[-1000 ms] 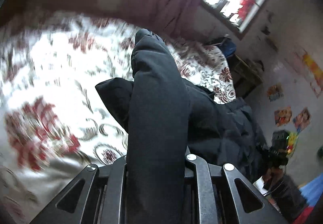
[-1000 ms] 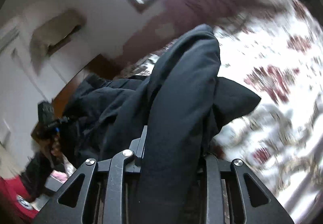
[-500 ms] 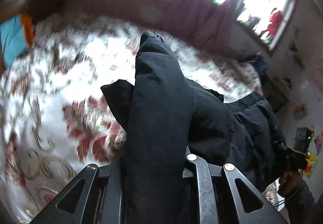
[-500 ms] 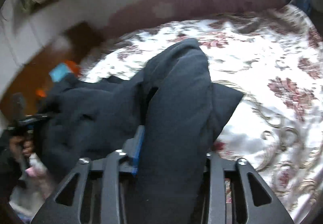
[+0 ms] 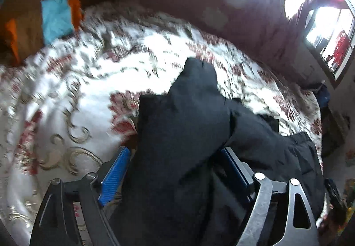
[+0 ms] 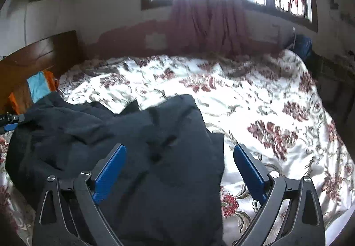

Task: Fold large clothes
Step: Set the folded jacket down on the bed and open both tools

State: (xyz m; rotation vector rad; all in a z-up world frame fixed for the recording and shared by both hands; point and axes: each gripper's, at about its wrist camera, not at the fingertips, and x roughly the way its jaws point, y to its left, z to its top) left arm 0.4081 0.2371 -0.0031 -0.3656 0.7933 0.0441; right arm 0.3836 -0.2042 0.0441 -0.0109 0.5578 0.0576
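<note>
A large black padded garment [image 5: 184, 126] lies on the floral bedspread [image 5: 84, 90]. In the left wrist view a thick fold of it runs between my left gripper's [image 5: 175, 157] blue pads [image 5: 115, 172], which stand apart on either side of it. In the right wrist view the same garment [image 6: 155, 146] lies bunched between the right gripper's [image 6: 179, 157] wide-spread blue pads [image 6: 248, 170], and spreads away to the left. The other gripper's tip [image 6: 8, 121] shows at the far left edge.
A wooden headboard [image 6: 33, 57] with a blue and orange cloth [image 6: 40, 86] stands at the left. Windows with dark red curtains [image 6: 206, 24] are behind the bed. A dark blue item [image 6: 301, 46] sits at the bed's far right corner.
Both grippers have opened: the jaws were shut on folds of the black garment and now stand apart. The garment has come down onto the bed and both cameras have swung toward it.
</note>
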